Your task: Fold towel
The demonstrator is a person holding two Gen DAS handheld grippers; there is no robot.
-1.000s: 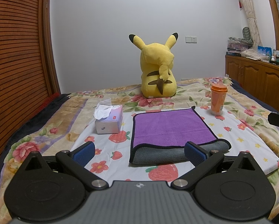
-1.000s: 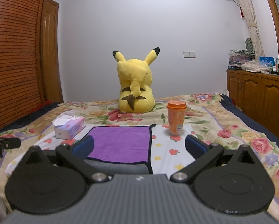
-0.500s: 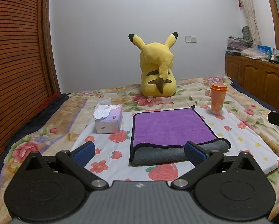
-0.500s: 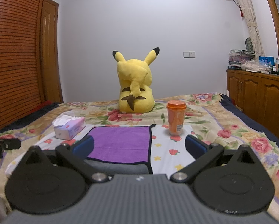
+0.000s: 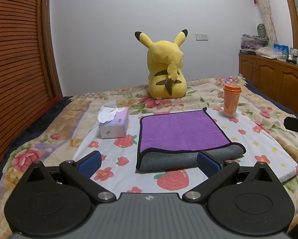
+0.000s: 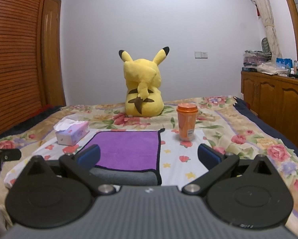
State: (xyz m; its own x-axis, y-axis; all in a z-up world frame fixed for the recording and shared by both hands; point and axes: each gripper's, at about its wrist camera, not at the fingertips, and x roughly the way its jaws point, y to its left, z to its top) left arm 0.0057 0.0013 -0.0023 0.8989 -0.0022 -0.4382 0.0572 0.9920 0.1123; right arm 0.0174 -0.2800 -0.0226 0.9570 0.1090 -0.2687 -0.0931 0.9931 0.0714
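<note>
On the bed [image 5: 49, 131], the towel [image 5: 180, 131] lies mid-frame; tissue box [image 5: 114, 124] left, cup [image 5: 231, 100] right, plush toy [image 5: 165, 69] behind.

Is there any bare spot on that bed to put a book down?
Yes: the sheet in front of the towel, and right of it, below the orange cup. It is tighter between the tissue box and towel, and behind the towel near the plush.

Almost nothing differs across the last second. In the left wrist view the towel [image 5: 180, 137] and the plush toy [image 5: 165, 69] sit a touch higher and further left than a second ago, a slight shift of that camera. The right wrist view is unchanged.
</note>
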